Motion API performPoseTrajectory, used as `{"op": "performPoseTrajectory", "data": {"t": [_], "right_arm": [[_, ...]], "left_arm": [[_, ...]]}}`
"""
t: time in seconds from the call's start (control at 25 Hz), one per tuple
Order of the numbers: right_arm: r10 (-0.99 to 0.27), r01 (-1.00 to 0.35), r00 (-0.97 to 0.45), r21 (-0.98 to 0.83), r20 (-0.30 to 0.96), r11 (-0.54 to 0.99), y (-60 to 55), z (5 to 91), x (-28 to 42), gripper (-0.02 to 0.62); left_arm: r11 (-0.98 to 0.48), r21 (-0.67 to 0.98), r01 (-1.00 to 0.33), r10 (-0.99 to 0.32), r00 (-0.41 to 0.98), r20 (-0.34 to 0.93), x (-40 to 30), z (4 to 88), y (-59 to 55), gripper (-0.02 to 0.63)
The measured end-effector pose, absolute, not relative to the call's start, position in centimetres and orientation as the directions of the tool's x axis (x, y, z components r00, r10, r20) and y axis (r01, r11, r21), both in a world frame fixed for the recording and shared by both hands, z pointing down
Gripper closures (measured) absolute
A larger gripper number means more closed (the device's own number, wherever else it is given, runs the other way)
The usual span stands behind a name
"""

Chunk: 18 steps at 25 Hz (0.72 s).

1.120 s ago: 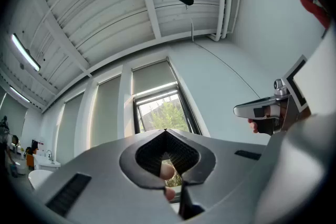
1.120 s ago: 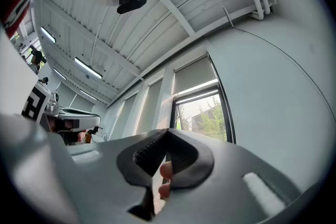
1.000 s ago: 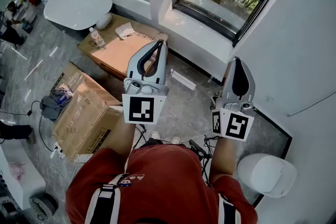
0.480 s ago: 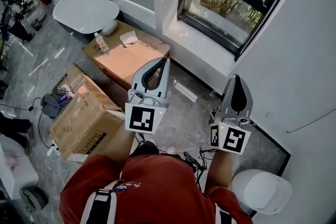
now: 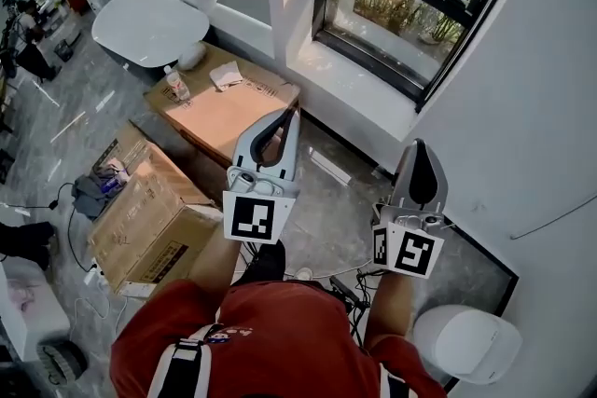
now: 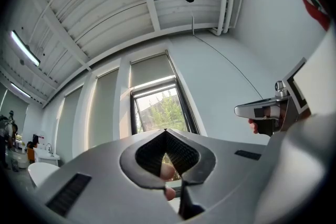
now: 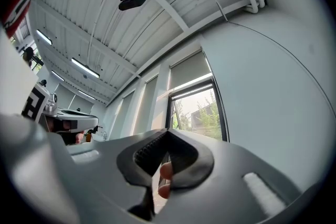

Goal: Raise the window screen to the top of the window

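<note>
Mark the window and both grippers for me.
window (image 5: pixel 392 5): head view, on the lower glass pane.
left gripper (image 5: pixel 294 114): head view, at the tips of its shut jaws.
right gripper (image 5: pixel 417 147): head view, at the tips of its shut jaws.

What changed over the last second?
The left gripper and right gripper sank slightly in the head view, though that view itself shifted too. Nothing was gripped or released. Both stay shut and empty, short of the window.
</note>
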State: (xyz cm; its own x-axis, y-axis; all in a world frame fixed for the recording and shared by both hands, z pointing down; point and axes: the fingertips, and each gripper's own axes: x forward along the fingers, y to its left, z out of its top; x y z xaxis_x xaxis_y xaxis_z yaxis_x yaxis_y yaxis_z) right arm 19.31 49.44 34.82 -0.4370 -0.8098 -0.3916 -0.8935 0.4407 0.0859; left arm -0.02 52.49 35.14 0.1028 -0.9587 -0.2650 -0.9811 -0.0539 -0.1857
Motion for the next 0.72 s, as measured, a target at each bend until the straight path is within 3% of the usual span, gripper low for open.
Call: {"op": "performPoseTrajectory", "data": {"t": [0.72], "right_arm": [[-0.806,-0.885,-0.463,0.142,-0.368,0.443,39.0,33.4,7.3,0.586]], "left_arm": [[-0.082,-0.144,-0.986,-0.95,0.121,-0.287,-11.1,34.6,42.4,0.601]]}}
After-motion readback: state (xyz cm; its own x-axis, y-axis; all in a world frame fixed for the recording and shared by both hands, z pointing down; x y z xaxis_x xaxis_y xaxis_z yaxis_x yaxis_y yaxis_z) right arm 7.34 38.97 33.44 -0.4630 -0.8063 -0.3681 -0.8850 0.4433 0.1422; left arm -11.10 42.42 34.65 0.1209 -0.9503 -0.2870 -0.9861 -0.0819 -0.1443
